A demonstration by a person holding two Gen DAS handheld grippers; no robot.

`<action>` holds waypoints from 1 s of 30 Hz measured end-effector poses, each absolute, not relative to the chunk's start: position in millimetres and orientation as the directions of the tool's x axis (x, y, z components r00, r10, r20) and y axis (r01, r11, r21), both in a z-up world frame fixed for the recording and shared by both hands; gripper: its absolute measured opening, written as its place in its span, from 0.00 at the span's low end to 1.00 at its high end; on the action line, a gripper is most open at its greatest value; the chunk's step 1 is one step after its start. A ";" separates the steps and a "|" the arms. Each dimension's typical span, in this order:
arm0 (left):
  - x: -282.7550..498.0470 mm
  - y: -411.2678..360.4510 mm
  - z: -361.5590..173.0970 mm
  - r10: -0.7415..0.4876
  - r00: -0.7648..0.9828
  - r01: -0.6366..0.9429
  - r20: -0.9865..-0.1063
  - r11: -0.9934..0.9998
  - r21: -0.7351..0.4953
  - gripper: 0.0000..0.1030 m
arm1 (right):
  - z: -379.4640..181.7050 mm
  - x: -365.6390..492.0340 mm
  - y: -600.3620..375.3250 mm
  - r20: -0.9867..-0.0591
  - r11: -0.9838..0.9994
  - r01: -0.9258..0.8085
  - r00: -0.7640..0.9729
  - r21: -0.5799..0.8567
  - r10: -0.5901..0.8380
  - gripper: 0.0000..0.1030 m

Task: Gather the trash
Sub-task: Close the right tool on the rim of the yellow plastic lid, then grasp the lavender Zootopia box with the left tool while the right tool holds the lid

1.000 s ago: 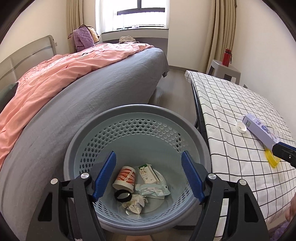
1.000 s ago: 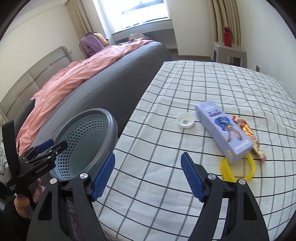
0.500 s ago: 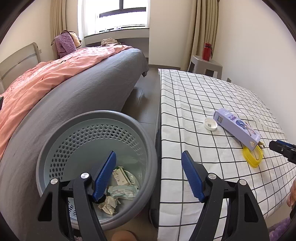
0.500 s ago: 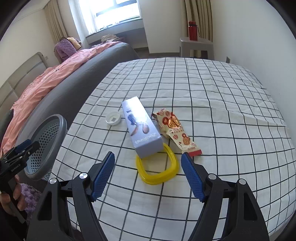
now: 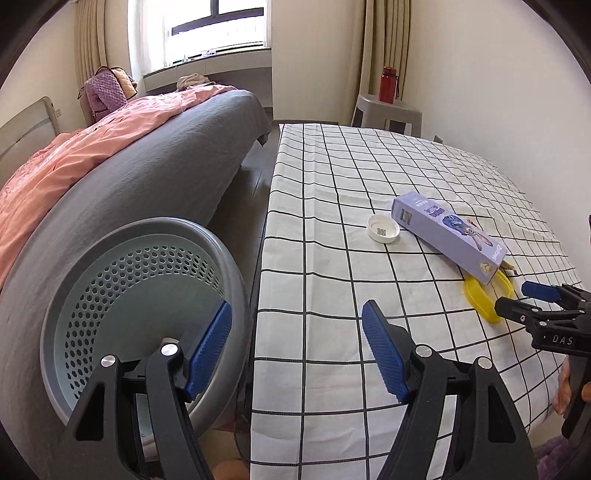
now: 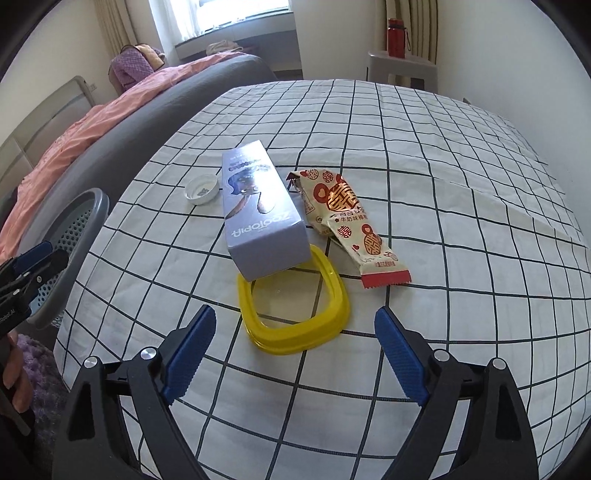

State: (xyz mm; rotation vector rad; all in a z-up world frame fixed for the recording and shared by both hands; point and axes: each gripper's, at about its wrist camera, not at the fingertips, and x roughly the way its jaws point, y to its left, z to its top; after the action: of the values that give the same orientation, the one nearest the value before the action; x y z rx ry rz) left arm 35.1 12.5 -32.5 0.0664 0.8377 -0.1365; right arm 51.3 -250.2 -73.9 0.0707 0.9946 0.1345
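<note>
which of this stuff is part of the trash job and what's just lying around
Job: purple box, snack wrapper, yellow ring, white cap, grey bin.

Lying about: red bottle on stool, purple bag, pink blanket.

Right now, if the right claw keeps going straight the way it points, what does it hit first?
Most likely the yellow ring: it lies dead ahead of the open right claw on the checked cloth, with the purple box resting on its far edge. Depth is hard to judge.
</note>
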 end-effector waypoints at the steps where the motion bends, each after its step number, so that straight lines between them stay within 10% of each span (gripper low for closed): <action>1: 35.3 12.6 -33.5 -0.092 0.661 0.146 -0.745 0.989 0.007 0.68 | -75.4 53.0 -247.8 -0.832 0.990 -0.085 0.536 0.110 0.139 0.84; 30: 29.5 15.1 -33.8 -0.094 0.671 0.139 -0.735 0.990 0.001 0.68 | -78.0 29.6 -195.3 -0.845 0.989 -0.123 0.517 0.084 0.136 0.68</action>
State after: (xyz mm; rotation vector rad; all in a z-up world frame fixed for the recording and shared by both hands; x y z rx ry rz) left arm 29.5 15.1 -33.8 0.0581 0.8247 -0.1312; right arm 29.6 -195.3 -78.0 0.0140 1.0157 0.1551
